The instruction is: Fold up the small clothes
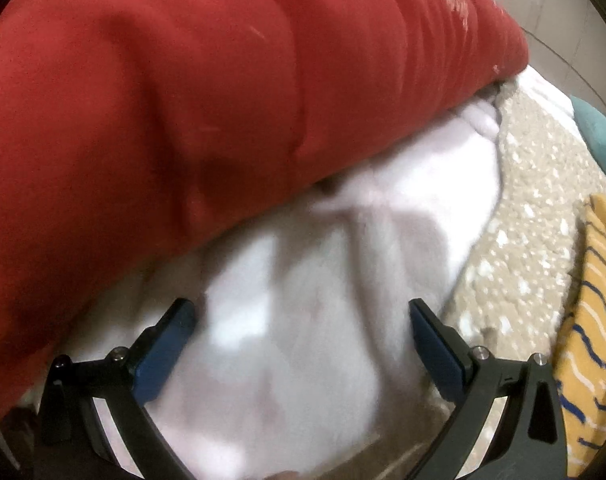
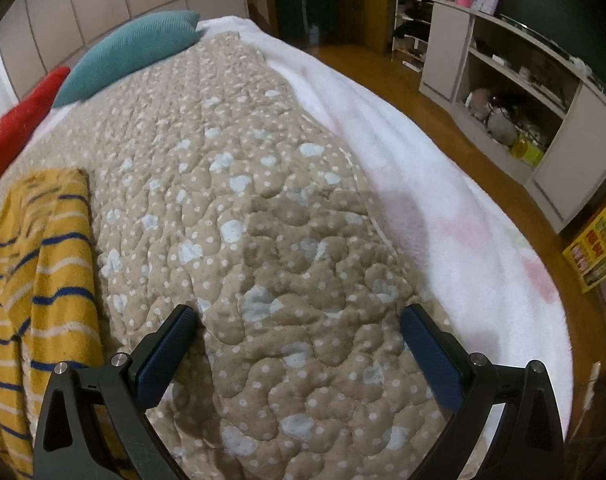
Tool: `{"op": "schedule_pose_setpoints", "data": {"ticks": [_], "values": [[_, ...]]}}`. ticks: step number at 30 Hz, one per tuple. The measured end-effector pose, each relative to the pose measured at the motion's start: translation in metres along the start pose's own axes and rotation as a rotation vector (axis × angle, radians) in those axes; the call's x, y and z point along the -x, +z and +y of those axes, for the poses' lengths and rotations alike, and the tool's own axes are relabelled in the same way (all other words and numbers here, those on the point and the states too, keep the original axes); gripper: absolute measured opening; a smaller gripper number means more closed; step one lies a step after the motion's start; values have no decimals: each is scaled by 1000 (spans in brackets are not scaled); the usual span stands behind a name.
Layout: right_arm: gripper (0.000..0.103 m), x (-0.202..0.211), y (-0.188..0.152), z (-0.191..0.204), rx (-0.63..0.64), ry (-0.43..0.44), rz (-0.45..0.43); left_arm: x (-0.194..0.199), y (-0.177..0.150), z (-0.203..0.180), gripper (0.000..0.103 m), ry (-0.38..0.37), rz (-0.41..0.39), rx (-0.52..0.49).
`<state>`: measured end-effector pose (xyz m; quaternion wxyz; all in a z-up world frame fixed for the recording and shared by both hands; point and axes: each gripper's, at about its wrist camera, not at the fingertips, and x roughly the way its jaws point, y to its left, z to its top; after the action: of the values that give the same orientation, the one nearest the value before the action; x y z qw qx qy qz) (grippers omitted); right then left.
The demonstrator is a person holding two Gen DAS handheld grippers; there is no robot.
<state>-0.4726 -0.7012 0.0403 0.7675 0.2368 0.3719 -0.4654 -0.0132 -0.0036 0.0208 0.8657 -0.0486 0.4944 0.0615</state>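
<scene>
A yellow garment with blue and white stripes [image 2: 35,264] lies crumpled on the beige dotted quilt [image 2: 239,184] at the left of the right wrist view. It also shows at the right edge of the left wrist view [image 1: 591,320]. My right gripper [image 2: 299,316] is open and empty over the quilt, to the right of the garment. My left gripper [image 1: 303,312] is open and empty, hovering over a white fluffy cloth [image 1: 323,300] beside a large red cushion [image 1: 183,100]. The left view is blurred.
A teal pillow [image 2: 131,52] and the red cushion [image 2: 19,128] lie at the head of the bed. A white blanket [image 2: 443,200] runs along the bed's right side. Beyond it are wooden floor, a white shelf unit [image 2: 515,92] and a yellow box [image 2: 595,248].
</scene>
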Motion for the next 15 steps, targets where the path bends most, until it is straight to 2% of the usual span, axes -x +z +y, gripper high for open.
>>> {"op": "schedule_pose_setpoints", "data": {"ticks": [4, 7, 10, 13, 15], "values": [[100, 18, 1, 7, 6, -57, -20, 56, -15, 3, 103, -8, -113, 7], [99, 61, -7, 17, 44, -76, -126, 109, -31, -6, 103, -15, -210, -37], [99, 109, -22, 40, 116, -43, -237, 158, -53, -29, 103, -62, -285, -116], [99, 152, -43, 72, 197, 16, -359, 178, -73, -60, 103, -117, -306, -200], [99, 166, -55, 97, 249, 97, -370, 188, -95, -89, 103, -172, -301, -264]]}}
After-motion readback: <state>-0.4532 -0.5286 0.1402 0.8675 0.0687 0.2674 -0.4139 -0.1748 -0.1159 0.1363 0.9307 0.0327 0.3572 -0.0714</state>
